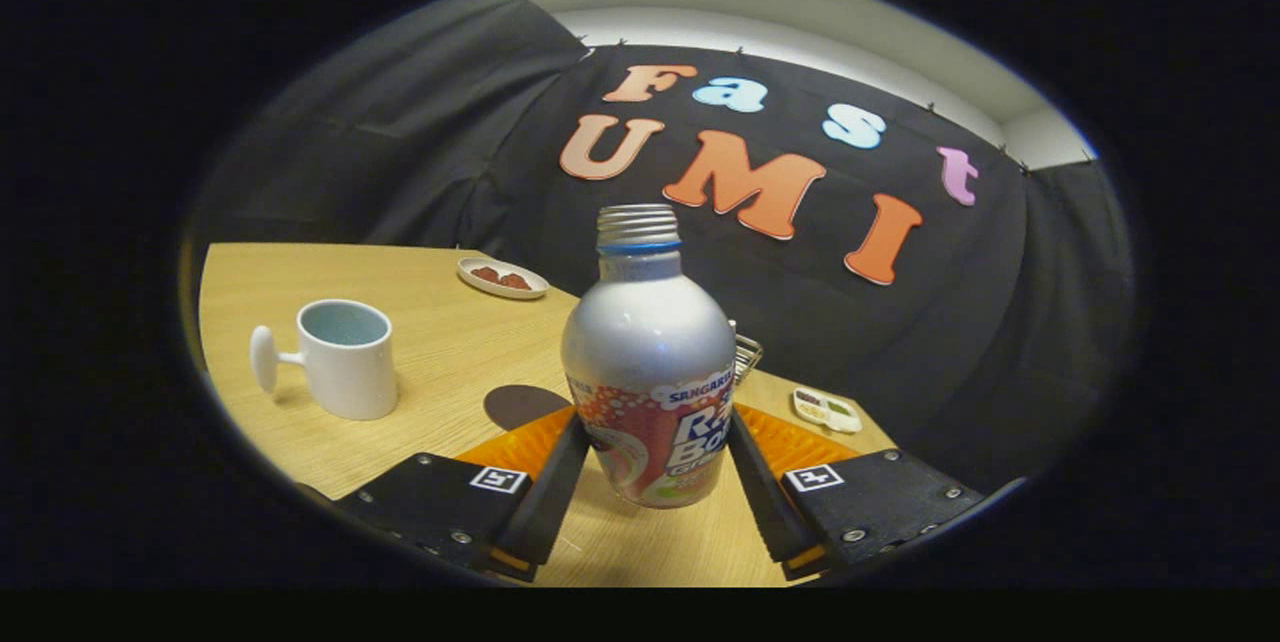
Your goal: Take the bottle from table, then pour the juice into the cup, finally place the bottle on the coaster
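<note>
Table (450,362) of pale wood: white cup (345,359) standing off left, dark round coaster (522,404) between cup and fingers, oval dish (502,278) farther back. Aluminium bottle (650,362), uncapped, upright between the fingers; gripper (655,462) clamped on its lower body, both fingers pressing.

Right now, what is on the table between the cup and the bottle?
In the claw's view, a dark round coaster lies on the table between the cup and the bottle. The claw is shut on the bottle.

Gripper-mounted fisheye, low over table (440,362), facing along fingers (555,492) toward bottle (648,372).
</note>
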A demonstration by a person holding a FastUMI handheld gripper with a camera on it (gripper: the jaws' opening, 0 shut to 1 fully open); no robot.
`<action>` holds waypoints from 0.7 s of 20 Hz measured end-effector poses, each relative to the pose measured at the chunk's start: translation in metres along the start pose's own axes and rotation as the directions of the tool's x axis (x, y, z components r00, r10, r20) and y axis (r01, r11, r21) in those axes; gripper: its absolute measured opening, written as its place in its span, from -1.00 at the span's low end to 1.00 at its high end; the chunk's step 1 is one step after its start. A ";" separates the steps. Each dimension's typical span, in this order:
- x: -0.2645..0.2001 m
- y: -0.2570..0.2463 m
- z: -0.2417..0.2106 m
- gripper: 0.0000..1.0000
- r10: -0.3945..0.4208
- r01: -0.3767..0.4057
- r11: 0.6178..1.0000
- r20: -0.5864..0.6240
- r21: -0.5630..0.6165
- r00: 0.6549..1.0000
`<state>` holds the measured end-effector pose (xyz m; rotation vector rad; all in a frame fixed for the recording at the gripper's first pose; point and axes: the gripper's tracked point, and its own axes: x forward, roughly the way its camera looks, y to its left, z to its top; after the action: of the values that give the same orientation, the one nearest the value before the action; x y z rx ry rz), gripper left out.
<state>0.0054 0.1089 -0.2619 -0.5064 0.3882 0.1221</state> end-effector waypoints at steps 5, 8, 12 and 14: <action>0.009 0.011 0.011 0.54 0.002 -0.002 0.994 0.001 -0.112 1.000; 0.012 0.017 0.022 0.54 -0.013 0.018 0.981 0.024 -0.194 1.000; 0.015 0.028 0.033 0.54 -0.014 0.030 0.950 0.053 -0.311 0.998; 0.015 0.033 0.040 0.54 -0.020 0.046 0.931 0.075 -0.363 0.997</action>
<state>0.0256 0.1582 -0.2505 -0.8732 0.2875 0.1811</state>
